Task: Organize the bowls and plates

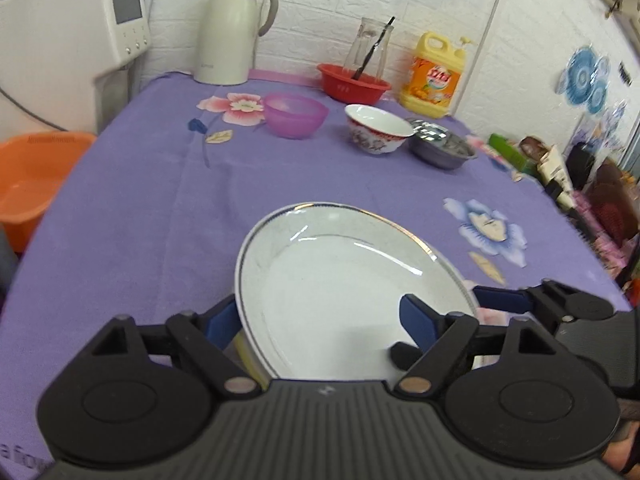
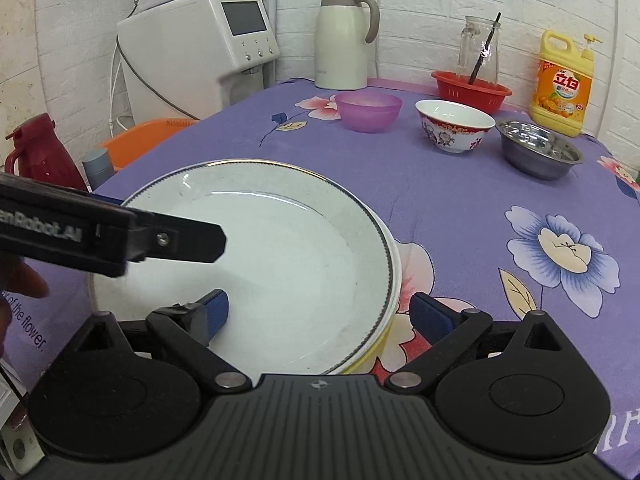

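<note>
Our left gripper (image 1: 320, 320) and right gripper (image 2: 318, 312) both straddle the white plate (image 2: 280, 264) rim, jaws spread, not clamped. Plate's blue-edged w/ gilt line, stacked on a yellow-rimmed plate (image 2: 370, 354) on the purple cloth (image 2: 440, 208). Right view alone shows a red jug (image 2: 40, 156).

Back wall: we see a thermos jug (image 2: 342, 38) and detergent bottle (image 2: 562, 84).
Red basket (image 2: 470, 86): holds our glass jar (image 2: 478, 50).
</note>
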### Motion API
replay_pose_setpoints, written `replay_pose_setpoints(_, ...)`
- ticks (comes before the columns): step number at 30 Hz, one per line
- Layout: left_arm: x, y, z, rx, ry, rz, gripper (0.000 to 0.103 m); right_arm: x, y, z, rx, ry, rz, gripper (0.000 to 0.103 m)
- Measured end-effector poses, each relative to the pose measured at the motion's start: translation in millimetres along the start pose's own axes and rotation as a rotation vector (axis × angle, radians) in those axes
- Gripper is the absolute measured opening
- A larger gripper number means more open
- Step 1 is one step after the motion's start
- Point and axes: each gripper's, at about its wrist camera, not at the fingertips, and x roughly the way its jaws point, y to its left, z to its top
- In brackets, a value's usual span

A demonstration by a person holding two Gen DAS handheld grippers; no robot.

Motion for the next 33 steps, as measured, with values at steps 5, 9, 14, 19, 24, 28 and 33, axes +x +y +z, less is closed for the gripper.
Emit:
replay_pose_setpoints(5, -4.6, -4.7, 1.5, 0.024, -0.044, 0.006, 0.082, -0.9, -6.1, -3.0, 0.02, 0.007, -0.013, 0.103)
replay_pose_setpoints(9, -6.8, -12.4, 9.7, 0.032, -0.086, 0.011, 0.082, -8.7, -16.1, -3.3, 0.053, -0.014, -0.023, 0.103)
replay_pose_setpoints(14, 0.9, -24.4, 21.2, 0.027, -0.084, -0.012, 0.083, -14.4, -39.0, -2.7, 0.156, -0.027, -0.001, 0.103)
replay_pose_setpoints(19, 11.8, -39.2, 29.2, 0.038, -0.079, -0.037, 0.083, -18.7, -71.4, 0.3, 0.208, -0.029, -0.02, 0.103)
replay_pose_setpoints(24, 22.6, -49.6, 35.6, 0.044, -0.075, -0.06, 0.083, -13.1, -140.2, 32.2, 0.236, -0.034, -0.102, 0.103)
replay_pose_setpoints(28, 30.1, -50.8, 40.3, 0.045, -0.072, -0.063, 0.083, 22.1, -205.8, 74.6, 0.272, -0.015, -0.234, 0.103)
replay_pose_setpoints(33, 39.6, -43.0, 50.1, 0.056, -0.06, -0.023, 0.083, 94.7, -265.4, 120.4, 0.293, 0.084, -0.367, 0.103)
